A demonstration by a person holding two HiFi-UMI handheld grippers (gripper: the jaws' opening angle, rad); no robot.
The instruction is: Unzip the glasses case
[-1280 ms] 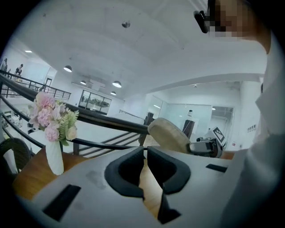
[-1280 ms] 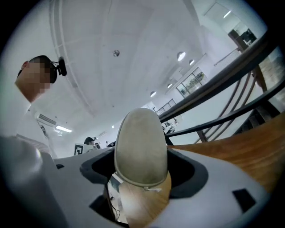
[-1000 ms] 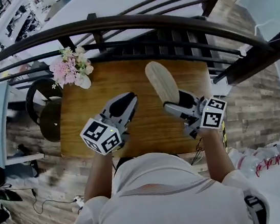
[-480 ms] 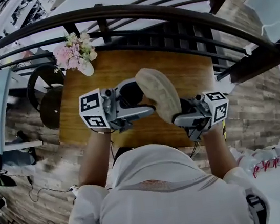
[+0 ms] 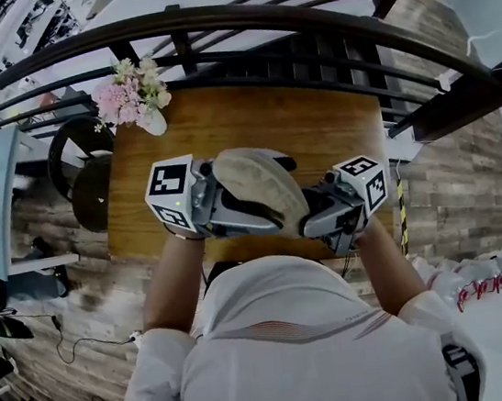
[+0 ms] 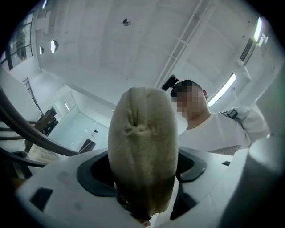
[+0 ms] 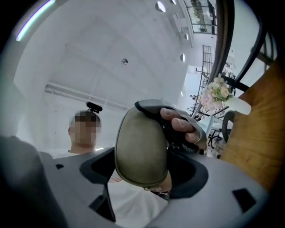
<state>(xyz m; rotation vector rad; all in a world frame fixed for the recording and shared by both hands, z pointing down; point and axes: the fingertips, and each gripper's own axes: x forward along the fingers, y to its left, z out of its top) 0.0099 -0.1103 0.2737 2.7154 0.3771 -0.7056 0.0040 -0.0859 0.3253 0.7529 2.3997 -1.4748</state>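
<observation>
The glasses case (image 5: pixel 254 185) is up off the counter (image 5: pixel 314 121) at your chest, its long axis running hand to hand. Your right gripper (image 7: pixel 144 167) has its jaws clamped on one end. Your left gripper (image 6: pixel 142 171) meets the other end head-on. Its jaws have just been opening and stand wide, with the case between them but not pinched.

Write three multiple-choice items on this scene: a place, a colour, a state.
1. The flowers stand at the table's: A far left corner; B near right corner; C middle.
2. The glasses case is: A red; B beige; C blue.
3. The right gripper is: A open, empty; B shut on the glasses case; C lying on the table.
Answers: 1 A, the head view shows them there. 2 B, its fabric looks beige. 3 B, its own view shows the case clamped between its jaws.
</observation>
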